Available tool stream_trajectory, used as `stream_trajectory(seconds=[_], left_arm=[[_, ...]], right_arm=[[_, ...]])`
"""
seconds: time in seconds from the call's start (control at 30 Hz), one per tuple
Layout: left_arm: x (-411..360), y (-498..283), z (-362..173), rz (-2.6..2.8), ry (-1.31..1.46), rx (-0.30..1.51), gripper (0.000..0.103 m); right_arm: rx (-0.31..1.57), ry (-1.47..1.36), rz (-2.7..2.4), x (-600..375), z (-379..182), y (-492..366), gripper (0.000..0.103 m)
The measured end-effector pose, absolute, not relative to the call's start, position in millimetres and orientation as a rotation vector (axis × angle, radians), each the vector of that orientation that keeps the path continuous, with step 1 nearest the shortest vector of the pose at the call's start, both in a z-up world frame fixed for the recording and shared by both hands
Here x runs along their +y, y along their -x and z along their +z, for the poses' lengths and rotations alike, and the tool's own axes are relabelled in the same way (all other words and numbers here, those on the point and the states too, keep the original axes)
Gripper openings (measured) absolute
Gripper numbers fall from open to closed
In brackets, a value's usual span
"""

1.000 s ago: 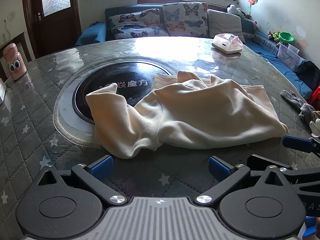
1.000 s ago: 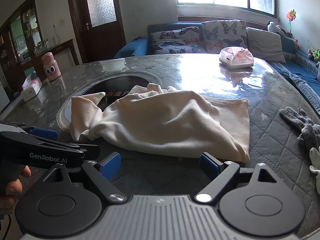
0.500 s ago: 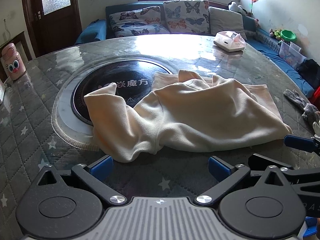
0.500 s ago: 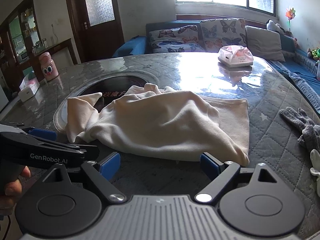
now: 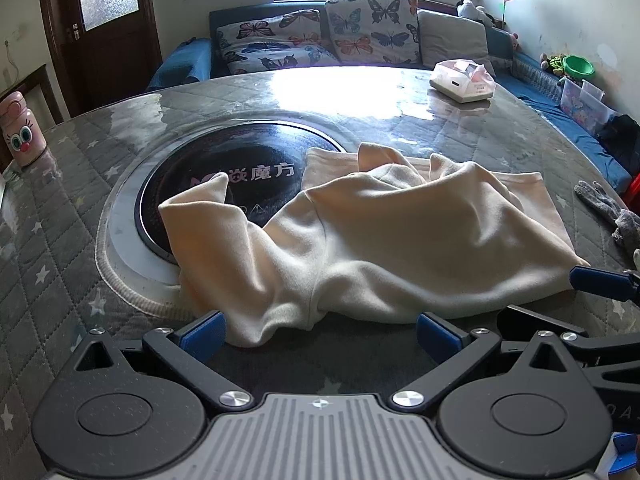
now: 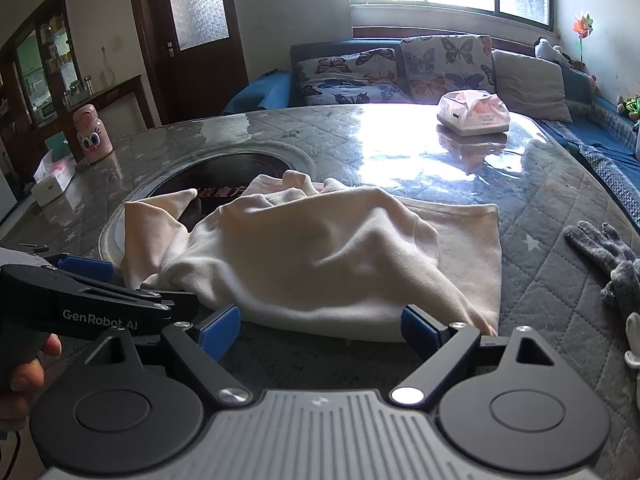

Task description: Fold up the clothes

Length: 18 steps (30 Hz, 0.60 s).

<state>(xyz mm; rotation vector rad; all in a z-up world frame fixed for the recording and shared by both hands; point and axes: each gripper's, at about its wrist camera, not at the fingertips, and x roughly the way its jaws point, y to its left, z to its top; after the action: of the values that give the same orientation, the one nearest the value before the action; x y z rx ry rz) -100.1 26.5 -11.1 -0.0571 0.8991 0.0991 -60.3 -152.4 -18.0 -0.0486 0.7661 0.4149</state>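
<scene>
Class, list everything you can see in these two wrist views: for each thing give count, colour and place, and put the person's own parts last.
Garment: one, cream, crumpled mid-table, partly over the hotplate.
Hotplate: one, black, set into the table.
Table: one, grey quilted, starred.
Tissue box: one, white-pink, far right of table.
Bottle: one, pink, cartoon-faced, far left edge.
Gloves: grey, right edge; count unclear.
Butterfly cushions: two, on the blue sofa.
Left hand-held gripper: open, before the garment.
Right hand-held gripper: open, before the garment.
Hand: one, gripping the left handle.
</scene>
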Motion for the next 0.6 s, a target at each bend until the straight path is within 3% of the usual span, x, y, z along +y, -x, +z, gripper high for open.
stream_trajectory(seconds=[0.6], left_arm=[[34.1, 59.4, -4.5, 0.099, 0.015, 0.881, 0.103]], right_arm=[[0.75, 0.081, 0.402, -157.6, -12.9, 20.6, 0.089]])
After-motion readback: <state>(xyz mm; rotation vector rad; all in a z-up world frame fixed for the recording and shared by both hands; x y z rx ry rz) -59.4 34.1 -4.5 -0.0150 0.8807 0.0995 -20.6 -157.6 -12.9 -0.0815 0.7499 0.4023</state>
